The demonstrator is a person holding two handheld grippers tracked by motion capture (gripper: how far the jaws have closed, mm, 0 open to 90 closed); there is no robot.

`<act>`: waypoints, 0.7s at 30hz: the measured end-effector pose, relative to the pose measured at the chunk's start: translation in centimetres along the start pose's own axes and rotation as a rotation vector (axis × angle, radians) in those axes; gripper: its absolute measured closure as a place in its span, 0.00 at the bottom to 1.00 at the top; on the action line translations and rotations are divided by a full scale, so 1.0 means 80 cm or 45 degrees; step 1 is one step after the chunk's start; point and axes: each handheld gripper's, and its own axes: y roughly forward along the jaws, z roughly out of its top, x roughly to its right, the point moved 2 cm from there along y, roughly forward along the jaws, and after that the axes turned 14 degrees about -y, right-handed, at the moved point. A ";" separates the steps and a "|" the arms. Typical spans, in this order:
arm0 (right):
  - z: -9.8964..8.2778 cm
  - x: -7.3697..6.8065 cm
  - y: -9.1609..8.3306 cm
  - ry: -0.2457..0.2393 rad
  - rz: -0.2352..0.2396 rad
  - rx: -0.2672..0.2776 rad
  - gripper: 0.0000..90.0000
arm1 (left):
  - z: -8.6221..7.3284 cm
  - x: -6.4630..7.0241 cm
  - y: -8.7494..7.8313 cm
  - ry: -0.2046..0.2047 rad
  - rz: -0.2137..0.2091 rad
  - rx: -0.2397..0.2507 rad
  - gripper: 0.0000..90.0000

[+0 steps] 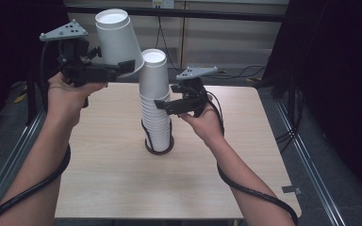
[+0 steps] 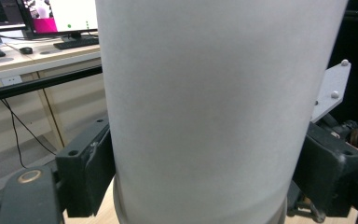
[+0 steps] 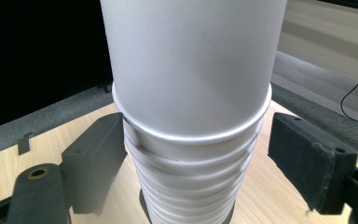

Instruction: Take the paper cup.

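Note:
My left gripper (image 1: 122, 68) is raised at the upper left, shut on a single white paper cup (image 1: 115, 37) held upside down and tilted. In the left gripper view both pads press the cup's (image 2: 205, 102) wall near its rim. A tall stack of upside-down white cups (image 1: 154, 108) stands in a dark ring (image 1: 159, 149) at the middle of the wooden table (image 1: 113, 179). My right gripper (image 1: 159, 102) straddles the stack's upper part from the right. In the right gripper view the stack (image 3: 191, 93) stands between the pads (image 3: 307, 158), with a narrow gap on the right side.
The held cup hangs just left of and above the stack's top. Metal rails (image 1: 14, 155) run along the table's left side, and cables lie on the floor behind. A desk with a keyboard (image 2: 74, 43) and monitors stands farther off.

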 end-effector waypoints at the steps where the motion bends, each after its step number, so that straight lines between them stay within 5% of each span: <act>1: -0.001 0.000 0.000 0.001 0.000 -0.001 0.20 | 0.000 -0.001 -0.003 0.000 -0.001 0.003 0.18; 12: -0.004 0.001 -0.002 0.002 0.000 -0.003 0.21 | -0.013 -0.013 -0.024 -0.004 0.013 -0.004 0.19; 21: -0.011 0.004 -0.008 0.013 0.003 0.007 0.19 | -0.043 -0.023 -0.029 -0.006 0.019 -0.061 0.19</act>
